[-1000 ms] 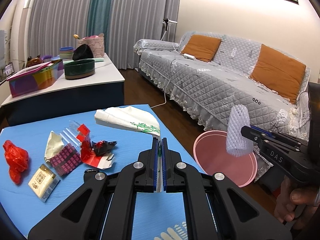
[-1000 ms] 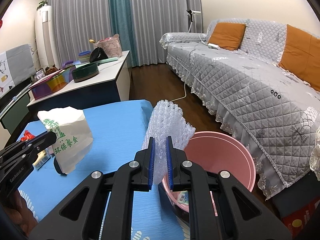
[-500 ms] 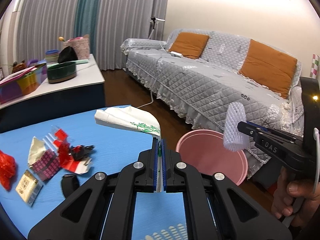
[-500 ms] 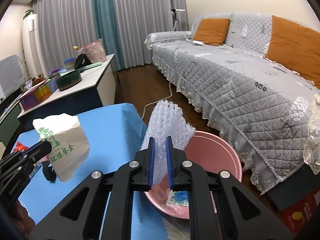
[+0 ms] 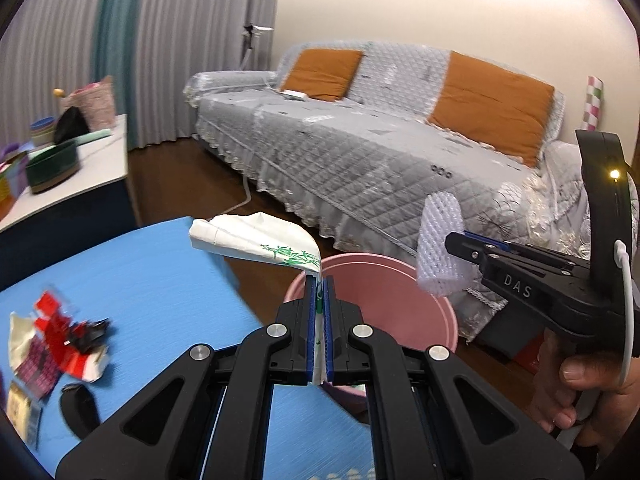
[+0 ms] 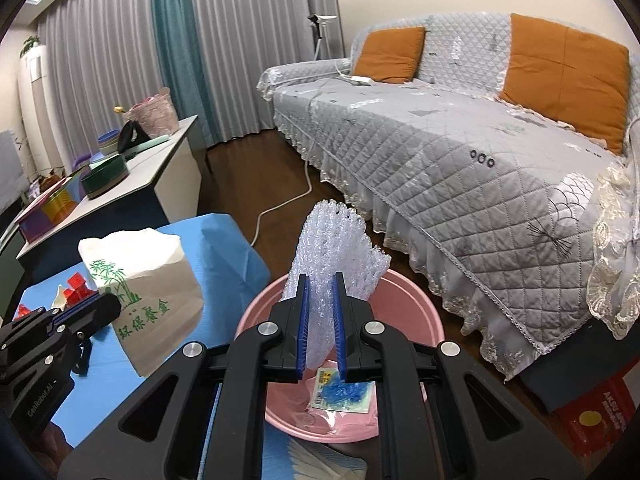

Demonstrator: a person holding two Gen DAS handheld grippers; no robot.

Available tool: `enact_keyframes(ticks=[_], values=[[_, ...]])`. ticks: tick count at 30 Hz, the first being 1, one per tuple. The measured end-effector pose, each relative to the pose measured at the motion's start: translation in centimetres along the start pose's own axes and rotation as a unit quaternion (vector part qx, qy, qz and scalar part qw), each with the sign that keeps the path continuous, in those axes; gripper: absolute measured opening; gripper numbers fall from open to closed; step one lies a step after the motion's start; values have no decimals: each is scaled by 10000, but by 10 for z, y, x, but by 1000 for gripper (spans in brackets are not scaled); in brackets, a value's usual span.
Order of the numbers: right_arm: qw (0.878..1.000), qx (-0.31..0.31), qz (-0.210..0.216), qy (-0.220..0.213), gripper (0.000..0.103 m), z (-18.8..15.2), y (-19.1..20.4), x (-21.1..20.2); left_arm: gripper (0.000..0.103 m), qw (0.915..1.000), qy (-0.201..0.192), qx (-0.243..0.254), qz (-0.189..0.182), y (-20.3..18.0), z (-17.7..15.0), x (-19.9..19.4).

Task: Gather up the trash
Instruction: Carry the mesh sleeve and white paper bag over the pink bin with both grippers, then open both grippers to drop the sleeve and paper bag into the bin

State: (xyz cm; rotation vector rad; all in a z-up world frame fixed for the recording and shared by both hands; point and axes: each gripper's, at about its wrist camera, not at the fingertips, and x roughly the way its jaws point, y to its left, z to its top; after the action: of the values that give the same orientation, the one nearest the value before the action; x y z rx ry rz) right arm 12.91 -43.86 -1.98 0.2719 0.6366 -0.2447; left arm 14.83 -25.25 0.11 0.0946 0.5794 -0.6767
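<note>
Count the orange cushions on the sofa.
2. One orange cushion leans against the backrest at the far end of the sofa, near the curtains. The other orange cushion leans against the backrest nearer the camera. More could sit beyond the picture's right edge.

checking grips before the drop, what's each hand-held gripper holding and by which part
The left hand-held gripper pinches the white paper bag by one edge. The right hand-held gripper clamps the white foam net sleeve near its lower end.

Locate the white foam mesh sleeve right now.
The white foam mesh sleeve is pinched in the right gripper, held above the round pink plastic basin beside the blue table; left wrist view shows it at right.
</note>
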Motion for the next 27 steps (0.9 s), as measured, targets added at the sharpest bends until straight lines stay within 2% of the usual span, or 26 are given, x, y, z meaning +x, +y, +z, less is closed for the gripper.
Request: enact_keyframes(ticks=[14,16,17,19,20,27], values=[[9993,287,-68,220,12,0,-30,13,4,9970,525,366,-435,-29,11,57],[9990,331,-95,280,17,0,-34,16,5,9964,603,343,-494,-29,14,64],[9989,346,-108,307,20,0,-35,17,10,9959,657,280,-547,-27,16,67],[9985,351,-136,398,45,0,-36,22,20,9959,698,135,-560,-22,19,68],[9984,356,-163,405,47,-1,-36,23,20,9961,687,92,-551,-20,19,68],[9985,438,-144,289,48,5,-33,19,20,9972,633,39,-384,-7,11,44]])
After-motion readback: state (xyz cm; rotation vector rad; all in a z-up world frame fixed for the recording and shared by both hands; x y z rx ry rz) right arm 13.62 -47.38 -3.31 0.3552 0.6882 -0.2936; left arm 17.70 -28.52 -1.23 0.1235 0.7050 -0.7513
